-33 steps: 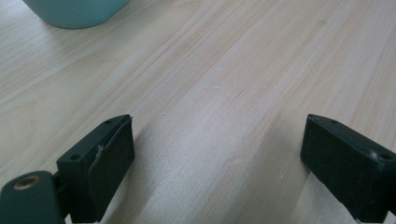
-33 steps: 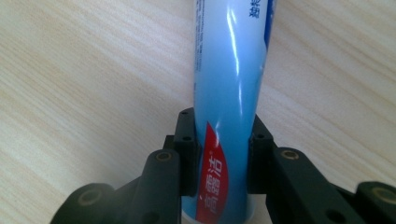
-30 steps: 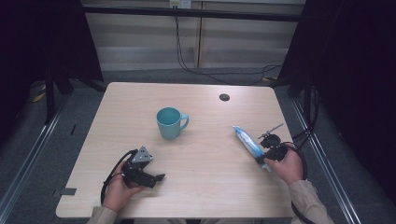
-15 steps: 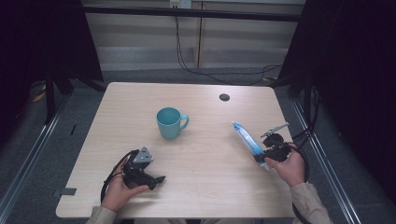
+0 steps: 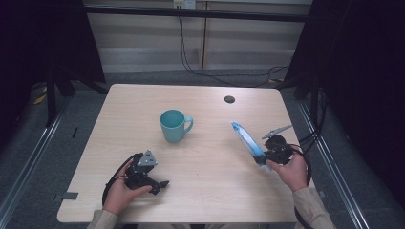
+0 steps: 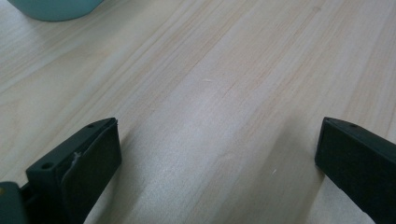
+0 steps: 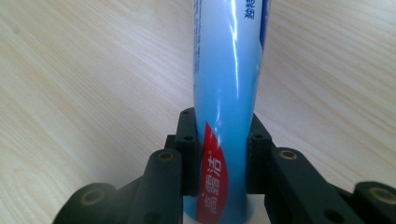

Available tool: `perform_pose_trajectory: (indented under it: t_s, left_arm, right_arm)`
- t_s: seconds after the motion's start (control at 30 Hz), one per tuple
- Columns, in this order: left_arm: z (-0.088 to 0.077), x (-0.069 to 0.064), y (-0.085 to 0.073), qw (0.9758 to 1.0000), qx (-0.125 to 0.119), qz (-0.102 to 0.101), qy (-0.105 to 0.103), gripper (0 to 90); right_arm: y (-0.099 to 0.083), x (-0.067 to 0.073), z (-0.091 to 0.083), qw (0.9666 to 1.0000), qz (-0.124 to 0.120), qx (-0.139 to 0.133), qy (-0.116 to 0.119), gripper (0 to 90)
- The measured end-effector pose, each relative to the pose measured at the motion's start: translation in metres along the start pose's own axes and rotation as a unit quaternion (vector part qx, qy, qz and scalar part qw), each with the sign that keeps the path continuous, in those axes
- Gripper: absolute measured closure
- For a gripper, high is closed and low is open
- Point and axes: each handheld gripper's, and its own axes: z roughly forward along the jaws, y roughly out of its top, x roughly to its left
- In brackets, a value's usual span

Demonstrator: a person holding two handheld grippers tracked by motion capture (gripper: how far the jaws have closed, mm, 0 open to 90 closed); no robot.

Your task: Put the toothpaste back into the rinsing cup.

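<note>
A light blue toothpaste tube (image 5: pixel 246 138) with a red patch near its end (image 7: pixel 229 60) is clamped between the jaws of my right gripper (image 5: pixel 267 155) (image 7: pixel 223 140), which is shut on it near its lower end. The tube slants up and away over the table's right side. At the front left, my left gripper (image 5: pixel 160 185) (image 6: pixel 219 135) lies low on the wood with its jaws wide apart; they have just been opening and nothing is between them. A teal mug (image 5: pixel 173 125) (image 6: pixel 56 7) stands upright at mid-table, handle to the right.
The pale wooden table (image 5: pixel 143 100) has a small dark round disc (image 5: pixel 229 99) near its far edge. Black cables (image 5: pixel 310 138) trail off the right edge. Dark curtains and metal rails flank the table.
The tube's far end has shifted slightly toward the far left with my right hand. My left hand has stayed where it was.
</note>
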Motion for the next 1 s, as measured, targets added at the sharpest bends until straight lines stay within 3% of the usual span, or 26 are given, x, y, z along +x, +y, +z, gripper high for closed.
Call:
perform_pose_trajectory:
  t_s: [0.13, 0.2, 0.23, 0.33, 0.4, 0.53, 0.67, 0.9, 1.0]
  left_arm:
    - [-0.001, -0.001, 0.003, 0.9999, 0.013, 0.0, 0.001, 0.6]
    - [-0.002, -0.002, 0.003, 0.9999, 0.007, -0.008, 0.0, 3.6]
    - [-0.004, -0.001, 0.004, 0.9999, 0.013, -0.002, -0.003, 5.7]
    - [-0.007, 0.001, 0.005, 0.9997, 0.005, -0.02, -0.015, 15.9]
    - [-0.007, 0.001, 0.006, 0.9994, 0.0, -0.028, -0.02, 15.3]
    - [-0.009, 0.001, 0.014, 0.9978, -0.021, -0.046, -0.042, 15.3]
    - [-0.01, 0.002, 0.026, 0.9943, -0.049, -0.074, -0.06, 15.2]
    - [-0.008, 0.002, 0.045, 0.9896, -0.07, -0.095, -0.083, 15.4]
    - [-0.006, 0.002, 0.055, 0.9885, -0.08, -0.1, -0.081, 15.5]
  right_arm:
    - [0.001, 0.003, -0.001, 1.0, -0.001, -0.006, 0.001, 73.4]
    - [0.002, 0.004, -0.001, 0.9999, -0.002, -0.009, 0.006, 73.4]
    - [0.002, 0.005, -0.001, 0.9999, -0.001, -0.011, 0.007, 73.4]
    - [0.004, 0.006, -0.003, 0.9998, -0.005, -0.019, 0.01, 73.4]
    - [0.004, 0.007, -0.004, 0.9997, -0.003, -0.02, 0.013, 73.4]
    - [0.007, 0.01, -0.009, 0.9992, -0.009, -0.035, 0.015, 73.5]
    - [0.009, 0.013, -0.009, 0.999, -0.013, -0.039, 0.018, 73.4]
    - [0.014, 0.019, -0.008, 0.9983, -0.019, -0.049, 0.025, 73.6]
    - [0.017, 0.021, -0.008, 0.9977, -0.021, -0.057, 0.03, 73.6]
